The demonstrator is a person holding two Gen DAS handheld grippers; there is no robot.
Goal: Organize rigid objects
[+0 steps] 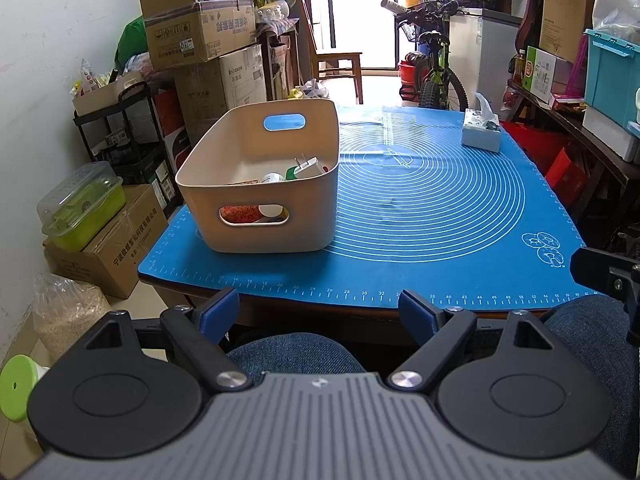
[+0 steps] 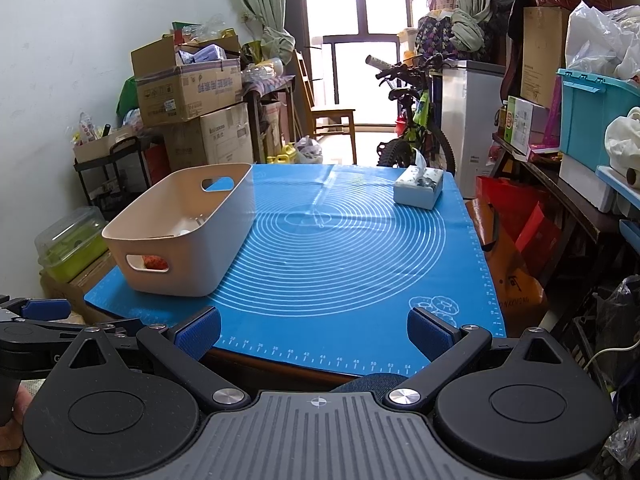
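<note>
A beige plastic basket [image 1: 256,224] with handle cut-outs stands on the left of the blue mat [image 1: 432,216]. Inside it I see a white plug adapter [image 1: 306,167], a small white and green item [image 1: 274,178] and a red patterned object [image 1: 240,213] through the near handle hole. The basket also shows in the right wrist view [image 2: 208,248]. My left gripper [image 1: 318,314] is open and empty, held off the table's near edge above my lap. My right gripper [image 2: 314,334] is open and empty, at the near edge, right of the basket.
A tissue box [image 1: 482,132] sits at the mat's far right, also in the right wrist view [image 2: 418,188]. Stacked cardboard boxes [image 1: 200,32] and a black cart [image 1: 120,136] stand left of the table. A bicycle [image 1: 436,68] stands behind it. Shelves with bins [image 1: 608,76] line the right.
</note>
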